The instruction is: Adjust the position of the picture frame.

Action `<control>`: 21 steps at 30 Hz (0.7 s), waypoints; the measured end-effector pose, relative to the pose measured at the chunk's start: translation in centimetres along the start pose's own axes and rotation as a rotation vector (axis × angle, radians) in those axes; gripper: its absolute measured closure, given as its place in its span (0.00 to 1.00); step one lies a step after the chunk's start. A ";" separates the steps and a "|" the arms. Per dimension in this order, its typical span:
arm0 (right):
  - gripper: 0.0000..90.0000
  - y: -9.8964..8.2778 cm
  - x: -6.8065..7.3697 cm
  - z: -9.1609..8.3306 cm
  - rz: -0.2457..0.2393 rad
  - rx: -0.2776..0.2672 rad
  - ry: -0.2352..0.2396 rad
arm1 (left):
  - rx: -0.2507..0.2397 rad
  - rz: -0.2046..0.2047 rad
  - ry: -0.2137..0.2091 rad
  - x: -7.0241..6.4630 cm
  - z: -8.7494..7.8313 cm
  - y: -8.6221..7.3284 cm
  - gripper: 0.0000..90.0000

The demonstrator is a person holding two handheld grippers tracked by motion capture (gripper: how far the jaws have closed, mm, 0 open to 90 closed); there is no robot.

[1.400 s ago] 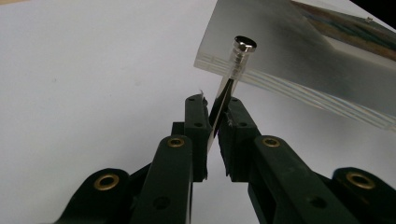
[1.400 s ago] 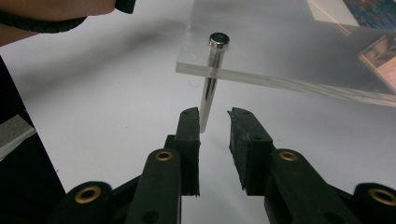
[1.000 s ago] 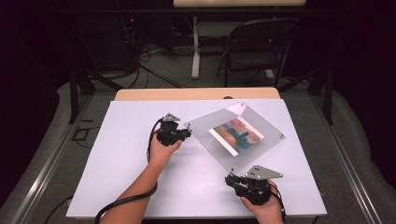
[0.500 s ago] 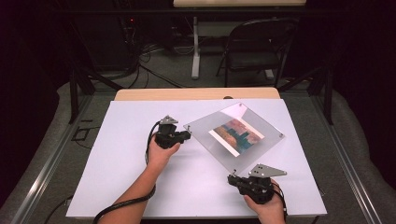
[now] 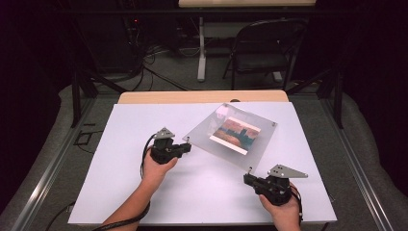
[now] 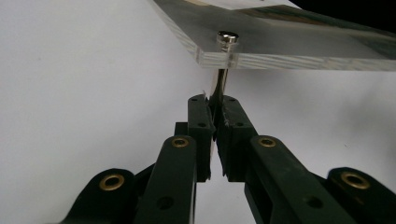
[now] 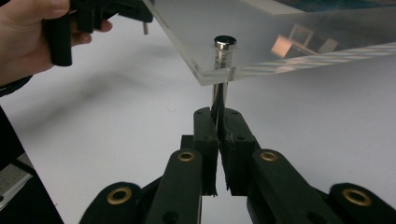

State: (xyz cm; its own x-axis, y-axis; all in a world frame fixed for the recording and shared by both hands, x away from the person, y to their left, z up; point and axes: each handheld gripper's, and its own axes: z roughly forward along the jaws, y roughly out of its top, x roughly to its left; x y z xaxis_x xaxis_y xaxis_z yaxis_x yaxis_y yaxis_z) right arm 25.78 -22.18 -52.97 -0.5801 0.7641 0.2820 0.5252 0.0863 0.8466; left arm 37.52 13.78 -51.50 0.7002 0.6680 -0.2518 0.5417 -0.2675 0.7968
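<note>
A clear acrylic panel [image 5: 257, 144] with a picture [image 5: 235, 134] sandwiched in it hangs tilted just above the white table [image 5: 120, 192]. Metal standoff pins sit at its corners. My left gripper [image 5: 186, 144] is shut on the pin under the panel's left corner; in the left gripper view the pads [image 6: 201, 116] of that gripper [image 6: 215, 105] squeeze the pin [image 6: 220, 84], having just tightened. My right gripper [image 5: 248, 176] is shut on the pin at the near corner; the right gripper view shows this gripper [image 7: 217, 115] pinching that pin [image 7: 219, 91] below its silver cap [image 7: 225, 42].
A wooden table edge [image 5: 202, 96] runs behind the white sheet. Beyond it stand a folding chair [image 5: 262, 53] and a table leg [image 5: 202, 48] among floor cables. Bare white surface lies to the left and in front of the panel.
The left hand has drifted toward the near left and the right hand a little to the right. The panel has shifted with them and sits slightly higher off the table.
</note>
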 end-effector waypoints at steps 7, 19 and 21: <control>0.95 0.3 -0.8 -0.3 0.008 -0.010 -0.033 | 0.003 -0.001 -0.023 -1.1 -1.3 -1.2 0.95; 0.95 0.5 -1.5 -0.1 0.000 -0.003 -0.065 | 0.009 -0.012 -0.044 -2.6 -2.6 -3.1 0.95; 0.95 0.6 -1.7 -0.1 -0.005 0.000 -0.072 | 0.012 -0.010 -0.049 -2.9 -2.9 -3.3 0.95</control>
State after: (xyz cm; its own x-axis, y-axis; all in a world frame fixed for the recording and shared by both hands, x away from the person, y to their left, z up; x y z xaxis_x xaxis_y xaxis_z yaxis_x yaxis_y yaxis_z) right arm 27.06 -23.47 -52.91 -0.5366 0.8077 0.2442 0.5220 0.0903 0.8482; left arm 32.38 14.78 -51.78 0.7167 0.6360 -0.2860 0.5538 -0.2698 0.7877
